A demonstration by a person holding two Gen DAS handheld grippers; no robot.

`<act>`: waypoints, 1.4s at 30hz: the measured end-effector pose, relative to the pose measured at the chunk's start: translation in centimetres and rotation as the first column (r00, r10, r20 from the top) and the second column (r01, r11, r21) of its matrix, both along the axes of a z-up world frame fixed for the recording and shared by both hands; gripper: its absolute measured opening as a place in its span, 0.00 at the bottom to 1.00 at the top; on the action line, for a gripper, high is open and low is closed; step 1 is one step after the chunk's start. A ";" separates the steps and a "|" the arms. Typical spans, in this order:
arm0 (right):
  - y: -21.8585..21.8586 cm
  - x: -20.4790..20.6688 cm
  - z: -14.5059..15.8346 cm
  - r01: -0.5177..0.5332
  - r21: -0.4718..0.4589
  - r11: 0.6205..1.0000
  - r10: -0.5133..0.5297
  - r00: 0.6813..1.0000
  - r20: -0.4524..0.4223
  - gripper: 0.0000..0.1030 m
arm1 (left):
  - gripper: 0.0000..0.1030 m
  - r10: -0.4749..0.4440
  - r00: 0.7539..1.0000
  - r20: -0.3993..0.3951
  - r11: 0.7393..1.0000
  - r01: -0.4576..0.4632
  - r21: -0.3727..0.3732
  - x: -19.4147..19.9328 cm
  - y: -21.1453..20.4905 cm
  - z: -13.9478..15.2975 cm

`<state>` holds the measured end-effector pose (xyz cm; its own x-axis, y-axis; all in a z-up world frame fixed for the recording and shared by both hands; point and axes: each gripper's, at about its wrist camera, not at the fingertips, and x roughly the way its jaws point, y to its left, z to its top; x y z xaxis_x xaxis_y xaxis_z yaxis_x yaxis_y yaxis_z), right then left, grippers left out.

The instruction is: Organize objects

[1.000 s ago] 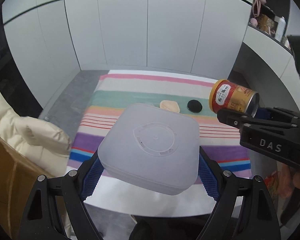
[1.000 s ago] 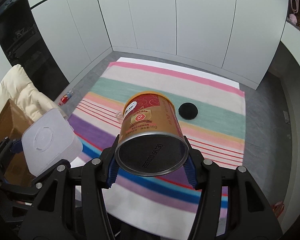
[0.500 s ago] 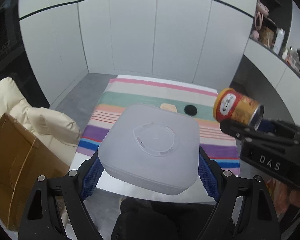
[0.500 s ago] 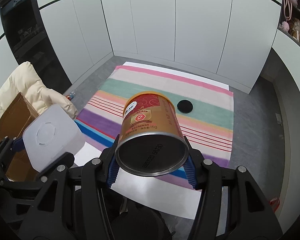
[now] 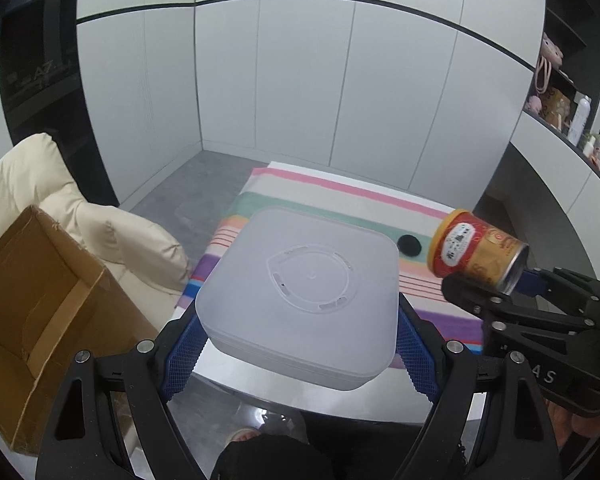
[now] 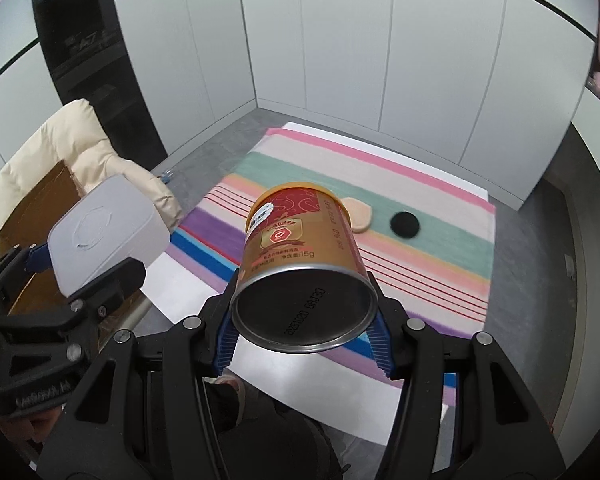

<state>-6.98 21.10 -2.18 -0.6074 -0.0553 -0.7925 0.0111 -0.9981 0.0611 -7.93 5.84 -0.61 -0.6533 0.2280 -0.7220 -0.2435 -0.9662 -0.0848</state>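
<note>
My left gripper is shut on a square white plastic box, held high above the striped table. The box also shows in the right wrist view. My right gripper is shut on a red and gold can, its metal base toward the camera. The can also shows at the right of the left wrist view. A black round disc and a peach oval pad lie on the striped cloth far below.
An open cardboard box stands at the left, beside a cream padded jacket. White cabinet walls surround the grey floor. A shelf with bottles and bags is at the upper right.
Both grippers have risen and pulled back from the table with their loads. The table looks smaller and the cardboard box has come into view on the left.
</note>
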 end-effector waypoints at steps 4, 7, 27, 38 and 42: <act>-1.2 -1.0 -0.4 -0.019 -0.020 1.000 0.019 1.000 0.011 0.55 | 0.84 0.041 0.999 0.005 0.999 -0.041 0.003 -0.4 -1.7 -0.5; -2.0 -1.7 -0.6 -0.024 -0.035 0.999 0.025 1.000 0.015 0.55 | 0.84 0.069 0.998 0.011 0.998 -0.069 0.009 -0.8 -3.2 -0.8; -11.0 -3.9 -0.4 -0.176 -0.048 0.983 0.176 0.984 -0.004 0.55 | 0.84 0.274 0.962 0.016 0.961 -0.275 0.037 -0.7 -14.0 -1.0; -15.8 -4.2 -0.1 -0.258 -0.053 0.965 0.257 0.966 -0.020 0.55 | 0.84 0.362 0.932 0.013 0.932 -0.362 0.037 0.6 -18.5 -0.7; -17.7 -4.2 -0.1 -0.295 -0.056 0.954 0.294 0.956 -0.025 0.55 | 0.84 0.389 0.921 0.015 0.920 -0.390 0.034 1.1 -19.9 -0.7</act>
